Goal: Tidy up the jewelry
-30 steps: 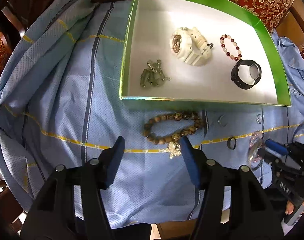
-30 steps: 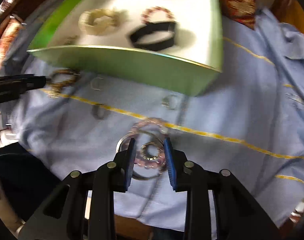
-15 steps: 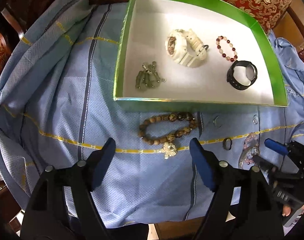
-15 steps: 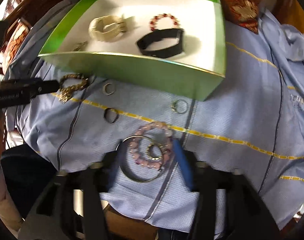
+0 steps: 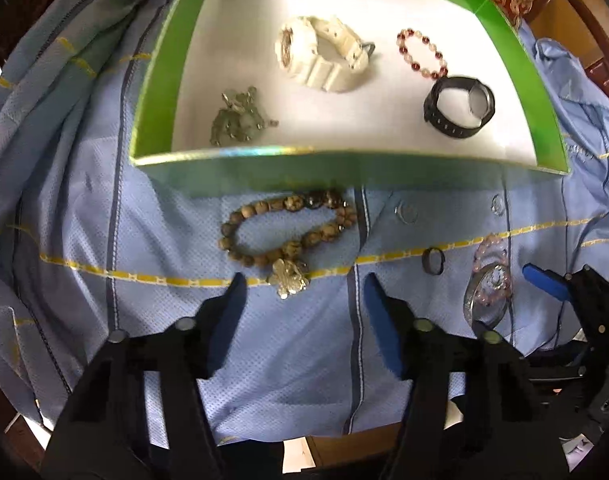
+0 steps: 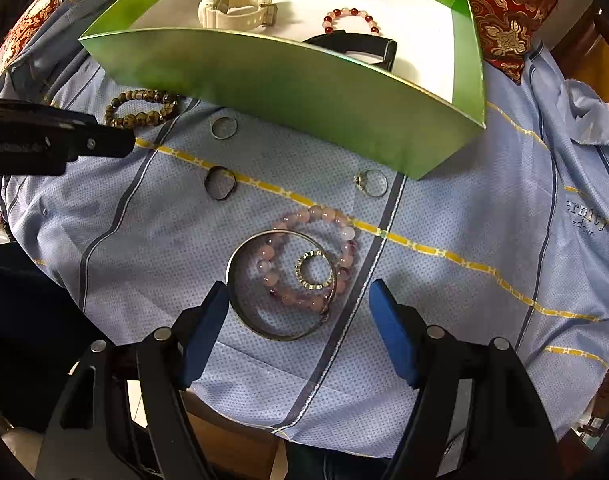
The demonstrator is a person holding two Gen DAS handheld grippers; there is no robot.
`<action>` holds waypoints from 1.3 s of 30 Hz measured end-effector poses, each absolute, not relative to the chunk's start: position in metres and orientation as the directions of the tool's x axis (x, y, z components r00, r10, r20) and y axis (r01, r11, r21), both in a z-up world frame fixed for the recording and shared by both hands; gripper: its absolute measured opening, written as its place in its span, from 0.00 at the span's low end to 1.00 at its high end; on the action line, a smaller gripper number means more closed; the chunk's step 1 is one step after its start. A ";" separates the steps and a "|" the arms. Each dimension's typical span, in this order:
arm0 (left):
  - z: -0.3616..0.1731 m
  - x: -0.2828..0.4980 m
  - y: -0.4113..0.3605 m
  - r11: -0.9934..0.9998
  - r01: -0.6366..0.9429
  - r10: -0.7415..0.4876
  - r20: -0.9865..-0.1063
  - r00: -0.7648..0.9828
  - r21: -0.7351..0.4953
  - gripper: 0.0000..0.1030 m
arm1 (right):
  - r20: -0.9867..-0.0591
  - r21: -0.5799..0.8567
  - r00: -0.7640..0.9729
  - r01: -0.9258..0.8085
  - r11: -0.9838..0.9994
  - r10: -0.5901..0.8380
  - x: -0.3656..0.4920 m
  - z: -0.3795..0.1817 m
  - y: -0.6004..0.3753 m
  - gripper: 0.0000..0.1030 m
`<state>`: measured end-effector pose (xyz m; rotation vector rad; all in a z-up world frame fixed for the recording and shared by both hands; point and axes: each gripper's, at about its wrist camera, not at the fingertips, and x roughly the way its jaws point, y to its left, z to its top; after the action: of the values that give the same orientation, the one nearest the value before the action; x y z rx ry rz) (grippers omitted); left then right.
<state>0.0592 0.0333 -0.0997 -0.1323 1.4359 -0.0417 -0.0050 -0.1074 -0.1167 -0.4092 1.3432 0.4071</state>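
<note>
Two grippers point down over a blue shirt (image 6: 444,208) spread as a cover. Left gripper (image 5: 302,296): jaws apart, just narrowed, nothing between them; the brown bead bracelet (image 5: 288,232) lies just beyond the fingertips, its silver charm (image 5: 288,278) toward them, long axis running across the view. Right gripper (image 6: 298,300): jaws wide, just opened further, gripping nothing; the metal bangle (image 6: 260,320) lies flat between and just beyond the fingertips, overlapping a pink bead bracelet (image 6: 324,216) and a small gold ring (image 6: 313,270). Farther out, three loose rings lie on the shirt. Beyond them, the green box (image 6: 304,92) holds a white watch (image 5: 320,56), black watch (image 5: 458,106), red-and-white bead bracelet (image 5: 422,54) and green pendants (image 5: 236,118).
</note>
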 end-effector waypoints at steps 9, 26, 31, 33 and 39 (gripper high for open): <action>-0.111 0.061 0.028 0.993 -0.059 -0.093 -0.989 0.116 -0.100 0.47 | -0.981 -0.031 0.180 -0.531 0.847 0.077 -0.007 -0.107 -0.112 0.63; -0.097 0.058 0.030 0.992 -0.053 -0.108 -0.983 0.150 -0.117 0.42 | -0.966 0.002 0.223 -0.509 0.860 0.134 -0.003 -0.086 -0.122 0.71; -0.098 0.058 0.028 0.992 -0.051 -0.104 -0.984 0.146 -0.113 0.44 | -0.964 -0.094 0.259 -0.558 0.824 0.066 -0.014 -0.099 -0.100 0.70; -0.101 0.062 0.026 0.991 -0.054 -0.112 -0.984 0.135 -0.121 0.45 | -0.966 -0.116 0.254 -0.568 0.815 0.039 -0.016 -0.107 -0.095 0.59; -0.106 0.073 0.022 0.993 -0.059 -0.090 -0.986 0.138 -0.099 0.43 | -0.967 -0.118 0.252 -0.571 0.812 0.037 -0.016 -0.111 -0.091 0.56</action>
<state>0.0727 0.0215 -0.1060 -0.1239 1.4330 -0.0223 -0.0161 -0.0906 -0.1110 -0.5038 1.2595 0.4380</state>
